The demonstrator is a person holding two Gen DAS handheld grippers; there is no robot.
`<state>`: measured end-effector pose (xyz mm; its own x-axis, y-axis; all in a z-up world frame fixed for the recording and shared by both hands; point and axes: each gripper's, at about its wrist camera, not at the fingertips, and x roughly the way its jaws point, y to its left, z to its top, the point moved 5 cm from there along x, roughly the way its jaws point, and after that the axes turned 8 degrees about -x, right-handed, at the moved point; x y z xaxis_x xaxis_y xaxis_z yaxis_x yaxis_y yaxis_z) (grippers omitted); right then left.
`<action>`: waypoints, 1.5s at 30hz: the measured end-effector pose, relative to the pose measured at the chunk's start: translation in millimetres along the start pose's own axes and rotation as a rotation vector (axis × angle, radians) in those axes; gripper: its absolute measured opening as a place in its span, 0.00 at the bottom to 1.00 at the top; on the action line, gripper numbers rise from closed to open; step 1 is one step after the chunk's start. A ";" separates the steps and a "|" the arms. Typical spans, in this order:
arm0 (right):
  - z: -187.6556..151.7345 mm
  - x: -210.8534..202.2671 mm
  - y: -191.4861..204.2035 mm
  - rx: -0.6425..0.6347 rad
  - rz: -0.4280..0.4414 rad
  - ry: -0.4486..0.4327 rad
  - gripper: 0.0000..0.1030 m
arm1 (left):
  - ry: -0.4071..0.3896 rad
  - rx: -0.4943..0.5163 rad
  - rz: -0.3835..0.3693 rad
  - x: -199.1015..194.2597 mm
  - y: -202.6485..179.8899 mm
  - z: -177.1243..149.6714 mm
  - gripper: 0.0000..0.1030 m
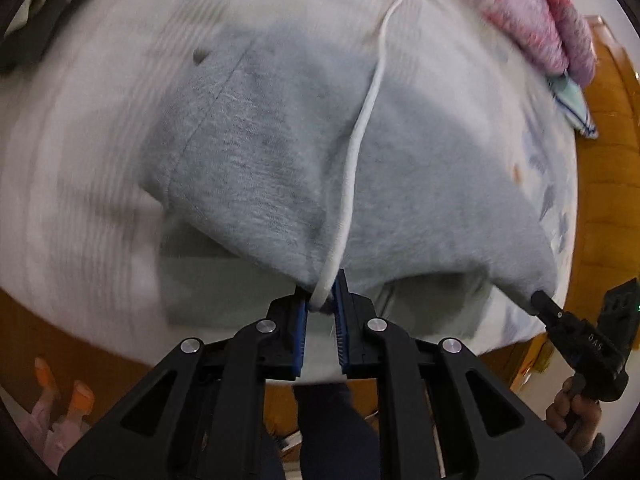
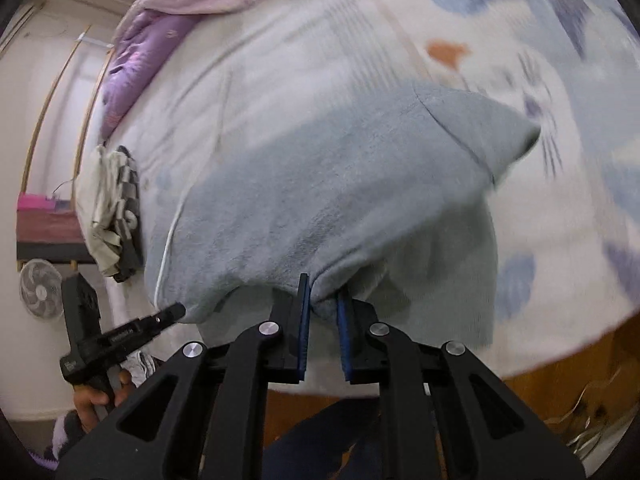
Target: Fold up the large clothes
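Garment: a large grey fleece garment [image 1: 280, 168] hangs lifted by its near edge over a patterned bed sheet [image 1: 80, 140], its far part draped on the bed; a white drawstring [image 1: 360, 132] runs down its middle.
Progress: by the look of it, a fold is under way — the near edge is raised and a lower layer shows beneath it, but nothing lies flat or squared yet; laying it down and smoothing remain.
Left gripper [image 1: 323, 300]: clenched tight on the fleece edge, with the drawstring caught between the blue pads.
Right gripper [image 2: 323, 304]: clamped on the same edge further along — a bunch of fabric is pinched between its pads.
Surroundings: a purple-pink quilt [image 2: 152, 32] lies heaped at the bed's far side; a checked cloth [image 2: 116, 208] sits at the edge.
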<state>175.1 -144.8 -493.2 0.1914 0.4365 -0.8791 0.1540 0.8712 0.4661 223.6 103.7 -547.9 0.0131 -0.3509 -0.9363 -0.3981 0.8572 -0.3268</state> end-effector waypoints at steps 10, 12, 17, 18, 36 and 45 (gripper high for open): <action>-54.7 27.5 -11.6 0.015 -0.058 0.061 0.11 | 0.022 -0.039 0.060 16.3 37.2 -31.8 0.10; -61.7 40.0 -19.6 0.019 -0.061 0.082 0.11 | 0.038 -0.060 0.072 24.1 47.5 -34.8 0.04; -66.6 68.1 -40.0 0.095 -0.029 0.133 0.11 | 0.128 -0.129 0.076 46.6 70.0 -45.8 0.04; -64.3 67.1 -41.3 0.109 -0.018 0.131 0.13 | 0.110 -0.146 0.051 42.9 70.9 -45.7 0.04; -28.8 21.4 -112.0 0.432 0.052 -0.050 0.10 | -0.144 -0.378 -0.064 12.0 104.9 24.5 0.07; -47.7 15.8 -100.8 0.295 -0.055 -0.008 0.04 | -0.123 -0.353 -0.062 -10.5 113.4 -7.7 0.04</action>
<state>116.4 -215.1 -558.8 0.1824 0.3875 -0.9036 0.4392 0.7901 0.4275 171.3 201.7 -574.1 0.1488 -0.3321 -0.9314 -0.6846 0.6451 -0.3394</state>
